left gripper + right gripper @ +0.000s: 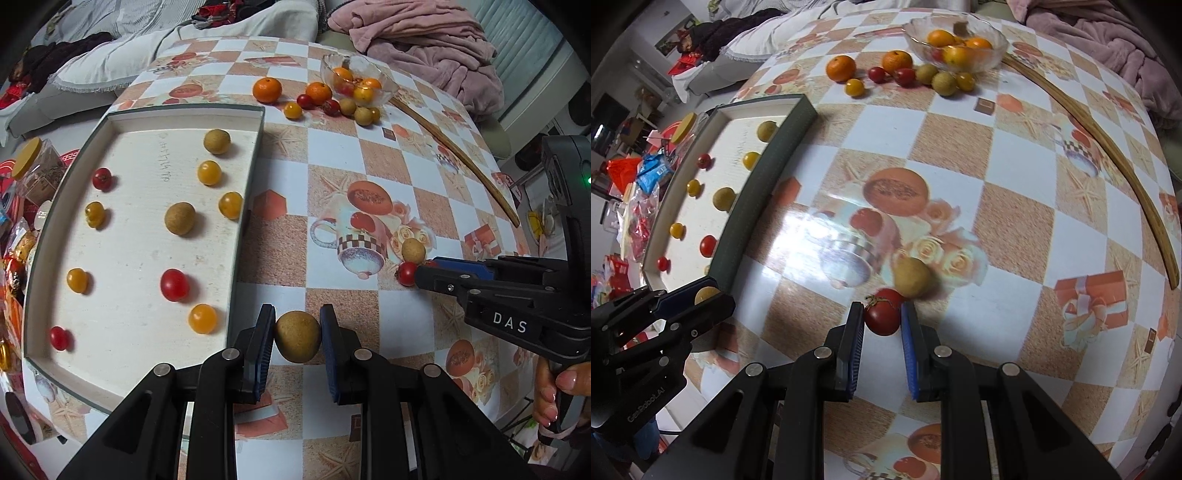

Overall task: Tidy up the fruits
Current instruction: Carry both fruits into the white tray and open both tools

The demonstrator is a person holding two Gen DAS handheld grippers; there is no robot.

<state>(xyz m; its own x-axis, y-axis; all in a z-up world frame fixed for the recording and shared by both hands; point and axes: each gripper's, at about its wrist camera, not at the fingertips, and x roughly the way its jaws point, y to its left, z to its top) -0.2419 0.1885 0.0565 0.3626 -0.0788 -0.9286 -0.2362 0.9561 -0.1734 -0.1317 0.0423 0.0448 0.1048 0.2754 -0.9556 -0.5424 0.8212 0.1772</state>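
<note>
Left wrist view: I see the table [369,206] first, w/ a checkered cloth printed w/ fruit, cups and starfish. On its left part sits a shallow tray [255,155], pale floor, dark rim, holding ten small fruits well apart: brown ones, yellow ones, red ones. At the far edge stands a glass bowl [388,86] w/ orange and yellow fruit inside; just in front of it lies a loose cluster [325,101] of two mandarins, red and yellow tomatoes and brown fruits. A thin wooden stick [454,147] runs from the bowl toward the right edge.

My left gripper [297,338] is clamped on a brown fruit [297,336], pads pressing both sides, just right of the tray's near corner. My right gripper [415,275] comes in from the right, a hand [554,391] on its handle; its tips close on a red tomato [406,273].

Right wrist view: the right gripper [882,321] grips that red tomato [882,314] between black and blue pads. Another brown fruit [911,277] lies on the cloth just behind, touching or nearly touching the tomato; I can't tell which. The left gripper [707,295] shows at lower left beside the tray rim [768,162], w/ its brown fruit [706,294] partly hidden.
</note>
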